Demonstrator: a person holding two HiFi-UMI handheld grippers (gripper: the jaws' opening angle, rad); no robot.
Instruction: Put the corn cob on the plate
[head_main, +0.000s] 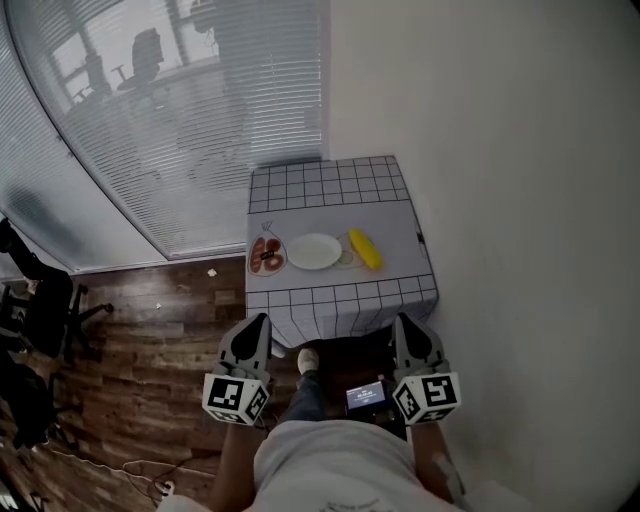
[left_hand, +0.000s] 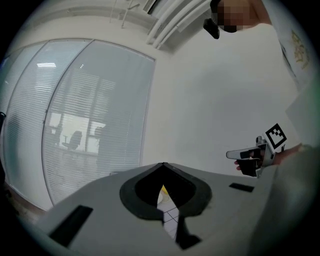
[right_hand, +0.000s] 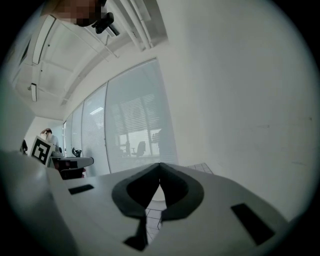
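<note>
In the head view a yellow corn cob (head_main: 365, 248) lies on the small table (head_main: 330, 185) with a gridded cloth, just right of an empty white plate (head_main: 314, 251). My left gripper (head_main: 256, 325) and right gripper (head_main: 404, 325) hang side by side short of the table's near edge, both shut and empty. In the left gripper view a sliver of yellow corn cob (left_hand: 163, 190) and gridded cloth shows through the slit between the closed jaws of the left gripper (left_hand: 163, 165). The right gripper (right_hand: 160, 165) shows only cloth and a pale plate edge (right_hand: 156, 196) through its slit.
A packet of reddish food (head_main: 266, 256) lies left of the plate. A white wall (head_main: 500, 150) runs along the table's right side. Glass partitions with blinds (head_main: 170, 110) stand behind and left. Wooden floor (head_main: 150, 320) and an office chair (head_main: 45, 310) lie to the left.
</note>
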